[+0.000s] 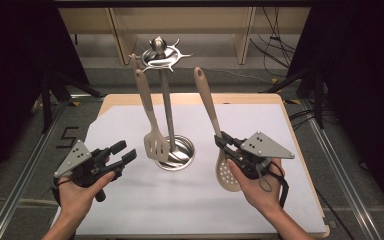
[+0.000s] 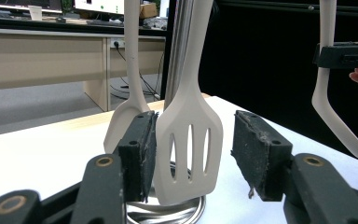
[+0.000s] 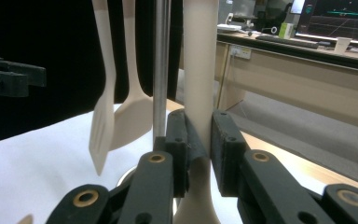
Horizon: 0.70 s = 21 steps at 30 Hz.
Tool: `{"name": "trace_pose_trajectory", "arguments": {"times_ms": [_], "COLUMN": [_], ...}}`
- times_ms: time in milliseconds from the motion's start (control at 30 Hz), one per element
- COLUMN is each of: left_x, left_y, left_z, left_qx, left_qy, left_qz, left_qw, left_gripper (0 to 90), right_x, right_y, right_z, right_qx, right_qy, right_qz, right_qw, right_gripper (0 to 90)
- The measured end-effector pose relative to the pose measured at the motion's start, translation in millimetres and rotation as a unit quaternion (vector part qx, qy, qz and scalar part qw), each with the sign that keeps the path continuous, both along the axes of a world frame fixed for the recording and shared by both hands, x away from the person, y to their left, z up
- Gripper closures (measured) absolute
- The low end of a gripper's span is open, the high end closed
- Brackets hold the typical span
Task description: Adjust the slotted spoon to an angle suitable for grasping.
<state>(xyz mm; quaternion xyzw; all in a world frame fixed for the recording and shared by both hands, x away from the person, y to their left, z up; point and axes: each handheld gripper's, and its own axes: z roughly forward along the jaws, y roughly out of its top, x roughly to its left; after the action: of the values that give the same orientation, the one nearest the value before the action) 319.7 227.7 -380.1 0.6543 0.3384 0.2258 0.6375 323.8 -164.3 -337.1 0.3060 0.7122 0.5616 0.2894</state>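
Observation:
A steel utensil stand (image 1: 166,100) rises from a round base (image 1: 186,152) at the table's middle. A beige slotted spatula (image 1: 156,145) hangs from its hooks, with a plain beige turner (image 2: 123,121) behind it. My left gripper (image 1: 125,151) rests left of the base with its jaws open. In the left gripper view the slotted spatula (image 2: 189,149) hangs between the pads (image 2: 256,156), which do not press it. My right gripper (image 1: 225,145) is shut on the handle of a beige perforated spoon (image 1: 227,175), whose handle (image 3: 198,84) stands upright.
White paper (image 1: 130,210) covers the wooden table (image 1: 300,150). Black curtains stand at both sides. A wooden desk (image 3: 298,79) with monitors lies beyond the far edge. Metal rails (image 1: 25,170) run along the floor.

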Motion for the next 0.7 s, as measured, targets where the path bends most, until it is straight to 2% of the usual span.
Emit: {"name": "trace_pose_trajectory", "arguments": {"times_ms": [67,267,333,400,567,667,700], "left_x": [0.5,1.5,0.9,0.2,-1.1,-0.8,-2.0], "left_y": [-0.1,-0.7,-0.6,-0.5,-0.6,-0.6,-0.7], "left_z": [0.5,1.8,2.0,1.9,0.9,1.0,1.2], "left_qx": [0.002,0.002,-0.001,0.000,-0.001,-0.003,-0.001], "left_qy": [-0.001,-0.003,-0.001,-0.002,-0.003,-0.005,-0.001], "left_qz": [-0.002,0.000,0.002,0.001,-0.002,-0.004,-0.002], "left_qw": [1.0000,1.0000,1.0000,1.0000,1.0000,1.0000,1.0000], "left_gripper": [48.7,48.7,48.7,48.7,48.7,48.6,48.7], "right_x": [0.4,-1.7,-1.4,-2.8,-3.7,-4.7,-5.6], "right_y": [0.8,6.0,6.0,8.0,9.6,10.7,11.4], "right_z": [0.2,-0.4,1.6,3.0,5.9,6.4,6.6], "right_qx": [-0.002,0.008,0.001,0.007,0.002,0.004,0.005], "right_qy": [-0.006,0.005,-0.007,0.003,-0.009,-0.009,-0.009], "right_qz": [0.002,0.015,0.013,0.015,0.014,0.016,0.014], "right_qw": [1.0000,0.9998,0.9999,0.9999,0.9999,0.9998,0.9999], "right_gripper": [79.3,79.2,79.2,79.3,79.2,79.2,79.2]}}
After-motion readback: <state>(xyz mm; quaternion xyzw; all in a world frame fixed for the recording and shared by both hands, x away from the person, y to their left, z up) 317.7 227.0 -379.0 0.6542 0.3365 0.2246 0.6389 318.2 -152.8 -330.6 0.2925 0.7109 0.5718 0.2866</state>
